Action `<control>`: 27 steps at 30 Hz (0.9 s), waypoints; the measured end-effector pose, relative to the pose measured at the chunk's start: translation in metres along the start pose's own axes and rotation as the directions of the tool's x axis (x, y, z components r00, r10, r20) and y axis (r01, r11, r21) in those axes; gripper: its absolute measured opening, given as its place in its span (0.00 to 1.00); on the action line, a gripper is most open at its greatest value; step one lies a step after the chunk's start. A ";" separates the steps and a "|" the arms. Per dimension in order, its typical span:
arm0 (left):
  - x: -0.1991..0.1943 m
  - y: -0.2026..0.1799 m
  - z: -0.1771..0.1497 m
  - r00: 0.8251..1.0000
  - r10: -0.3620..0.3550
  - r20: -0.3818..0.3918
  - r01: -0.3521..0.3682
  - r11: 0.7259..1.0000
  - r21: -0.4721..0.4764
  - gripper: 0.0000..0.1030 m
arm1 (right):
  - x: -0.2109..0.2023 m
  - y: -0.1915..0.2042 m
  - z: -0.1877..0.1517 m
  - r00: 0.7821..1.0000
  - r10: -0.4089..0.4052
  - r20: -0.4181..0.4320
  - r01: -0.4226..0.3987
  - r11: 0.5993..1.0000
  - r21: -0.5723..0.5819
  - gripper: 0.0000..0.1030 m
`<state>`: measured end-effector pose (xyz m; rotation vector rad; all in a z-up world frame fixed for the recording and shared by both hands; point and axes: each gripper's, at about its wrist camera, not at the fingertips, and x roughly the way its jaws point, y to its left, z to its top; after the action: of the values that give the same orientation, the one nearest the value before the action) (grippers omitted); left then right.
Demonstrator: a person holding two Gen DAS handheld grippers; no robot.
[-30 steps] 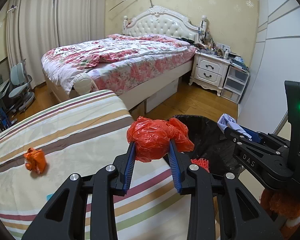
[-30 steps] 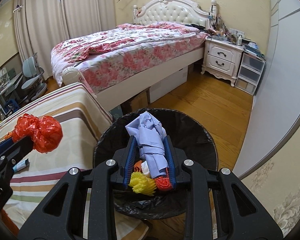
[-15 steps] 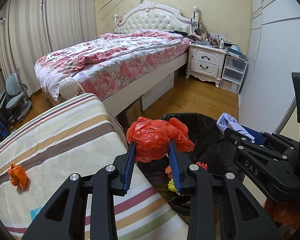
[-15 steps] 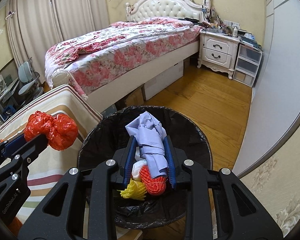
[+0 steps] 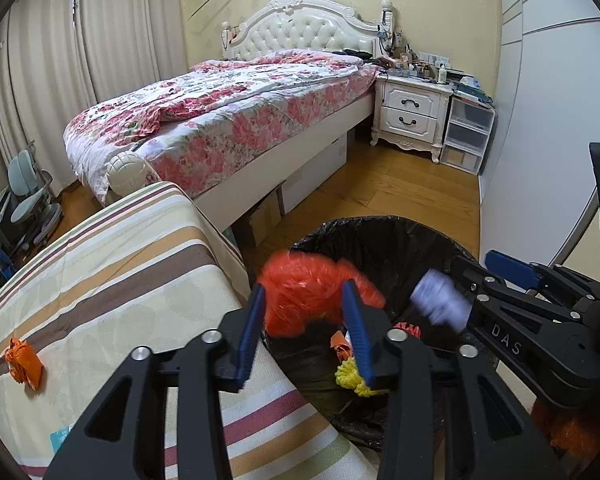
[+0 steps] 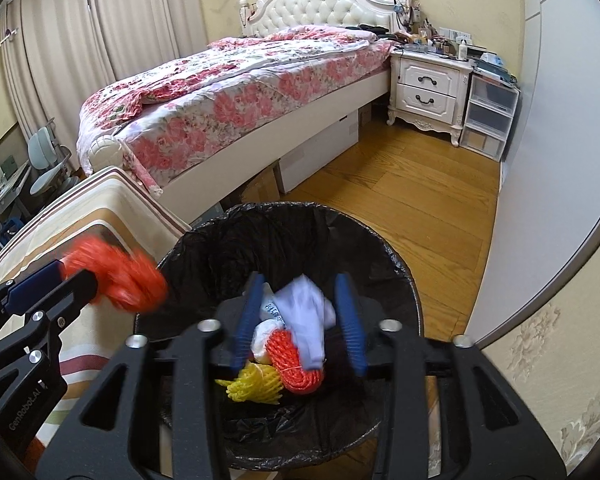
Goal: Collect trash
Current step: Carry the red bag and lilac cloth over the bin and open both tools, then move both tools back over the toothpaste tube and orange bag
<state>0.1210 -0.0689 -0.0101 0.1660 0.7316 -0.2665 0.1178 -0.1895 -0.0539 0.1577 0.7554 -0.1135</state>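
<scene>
My left gripper has its jaws spread, and a blurred red plastic bag sits loose between them at the near rim of the black-lined bin. It also shows in the right wrist view. My right gripper is open over the bin. A blurred pale blue wad drops between its jaws, also seen in the left wrist view. Red and yellow foam nets lie in the bin. A small orange scrap lies on the striped cloth.
A floral bed stands beyond, with a white nightstand and plastic drawers to its right. A white wardrobe wall runs along the right. A blue packet lies on the striped cloth near me.
Both grippers have opened. The red bag and the blue wad are blurred and slipping down toward the bin. The left gripper has moved right, over the bin's edge.
</scene>
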 end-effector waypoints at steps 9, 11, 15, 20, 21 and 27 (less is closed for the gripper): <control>-0.017 0.016 -0.004 1.000 0.002 0.015 -0.001 0.999 -0.049 0.55 | -0.007 0.005 -0.006 1.000 -0.008 -0.005 0.008 1.000 -0.001 0.48; -0.022 0.022 -0.007 1.000 0.004 0.013 -0.003 0.998 -0.063 0.56 | -0.010 0.010 -0.008 1.000 0.001 -0.006 -0.001 1.000 -0.008 0.49; -0.035 0.037 -0.017 1.000 0.024 0.006 -0.023 0.996 -0.090 0.56 | -0.017 0.026 -0.014 1.000 0.027 -0.013 -0.027 0.999 -0.039 0.50; -0.053 0.064 -0.034 0.998 0.060 -0.005 -0.060 0.989 -0.134 0.58 | -0.027 0.052 -0.024 0.997 0.072 -0.022 -0.073 0.994 -0.080 0.51; -0.056 0.069 -0.037 0.998 0.068 -0.008 -0.068 0.987 -0.143 0.58 | -0.029 0.057 -0.025 0.997 0.080 -0.024 -0.082 0.993 -0.088 0.51; -0.079 0.106 -0.060 0.992 0.121 -0.026 -0.124 0.972 -0.200 0.59 | -0.042 0.094 -0.038 0.989 0.140 -0.045 -0.145 0.978 -0.152 0.51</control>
<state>0.0585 0.0611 0.0053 0.0199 0.7537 -0.0724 0.0775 -0.0882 -0.0426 0.0656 0.7813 0.0841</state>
